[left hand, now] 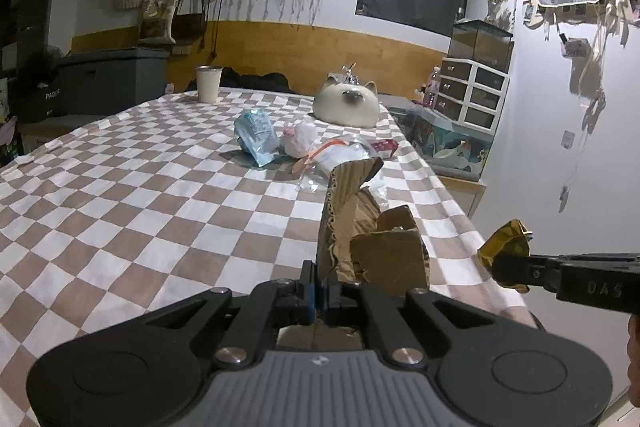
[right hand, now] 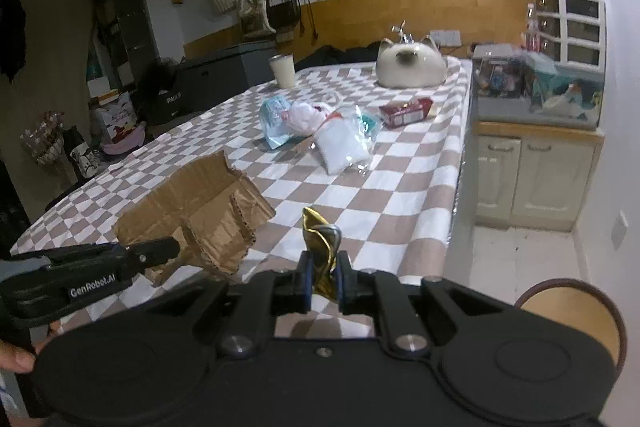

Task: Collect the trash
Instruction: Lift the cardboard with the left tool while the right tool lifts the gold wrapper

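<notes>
My left gripper (left hand: pixel 320 291) is shut on a torn brown cardboard piece (left hand: pixel 360 223), held just above the checkered table (left hand: pixel 140 195); it also shows in the right wrist view (right hand: pixel 200 203), with the left gripper (right hand: pixel 176 247) at its near edge. My right gripper (right hand: pixel 323 275) is shut on a crumpled gold foil wrapper (right hand: pixel 320 243) near the table's right front edge; the wrapper also shows in the left wrist view (left hand: pixel 506 247). More trash lies mid-table: a blue pouch (right hand: pixel 276 121), a pink-white crumpled bag (right hand: pixel 306 117), a clear plastic bag (right hand: pixel 344 143) and a red packet (right hand: pixel 406 111).
A cream cup (right hand: pixel 283 71) and a cat-shaped ceramic dish (right hand: pixel 412 65) stand at the table's far end. A cabinet (right hand: pixel 532 167) with an aquarium is to the right of the table. A round wooden stool (right hand: pixel 576 315) is at the lower right.
</notes>
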Demonstrator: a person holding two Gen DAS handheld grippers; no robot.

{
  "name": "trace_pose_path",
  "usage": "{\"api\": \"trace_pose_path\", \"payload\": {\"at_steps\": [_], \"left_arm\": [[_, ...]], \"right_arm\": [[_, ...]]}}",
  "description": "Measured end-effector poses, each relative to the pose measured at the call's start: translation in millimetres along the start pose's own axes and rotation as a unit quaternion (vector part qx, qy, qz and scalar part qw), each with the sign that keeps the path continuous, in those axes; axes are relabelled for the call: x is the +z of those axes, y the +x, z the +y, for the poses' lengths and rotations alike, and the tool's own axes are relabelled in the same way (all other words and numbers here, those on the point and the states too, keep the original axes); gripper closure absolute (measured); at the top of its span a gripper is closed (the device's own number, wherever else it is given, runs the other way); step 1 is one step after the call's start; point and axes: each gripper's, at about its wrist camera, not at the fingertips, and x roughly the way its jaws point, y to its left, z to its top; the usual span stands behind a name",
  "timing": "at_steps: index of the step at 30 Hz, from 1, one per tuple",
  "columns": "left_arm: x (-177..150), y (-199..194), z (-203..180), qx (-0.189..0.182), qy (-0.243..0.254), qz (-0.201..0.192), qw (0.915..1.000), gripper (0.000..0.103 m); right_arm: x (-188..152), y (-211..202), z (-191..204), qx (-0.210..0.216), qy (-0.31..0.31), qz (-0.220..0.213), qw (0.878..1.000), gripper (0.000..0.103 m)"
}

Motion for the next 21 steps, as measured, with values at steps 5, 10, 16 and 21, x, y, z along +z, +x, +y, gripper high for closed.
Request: {"api": "trace_pose_path", "payload": {"at_steps": [5, 10, 16, 21], "left_arm": [[1.4, -12.7, -13.9, -0.002, 0.012, -0.012, 0.9999, 0.100], [0.5, -22.2, -31.5, -0.011, 0.023, -0.025, 0.9994, 0.100], [-2.4, -23.6, -62.0, -0.037, 0.032, -0.029, 0.9984, 0.100], [-9.1, -18.0, -93.8, -0.066, 0.039, -0.024, 0.9968, 0.100]], "right_arm": [[-3.3, -19.5, -2.8, -0.009, -0.004, -0.020, 1.000, 0.091], [-10.3, -38.5, -14.1, -0.020, 0.006, -0.036, 0.999, 0.091], [-18.3, -62.8, -33.3, -0.040, 0.016, -0.051, 0.998, 0.091], [-26.8, -82.9, -56.1, -0.064, 0.030, -0.061, 0.996, 0.091]]}}
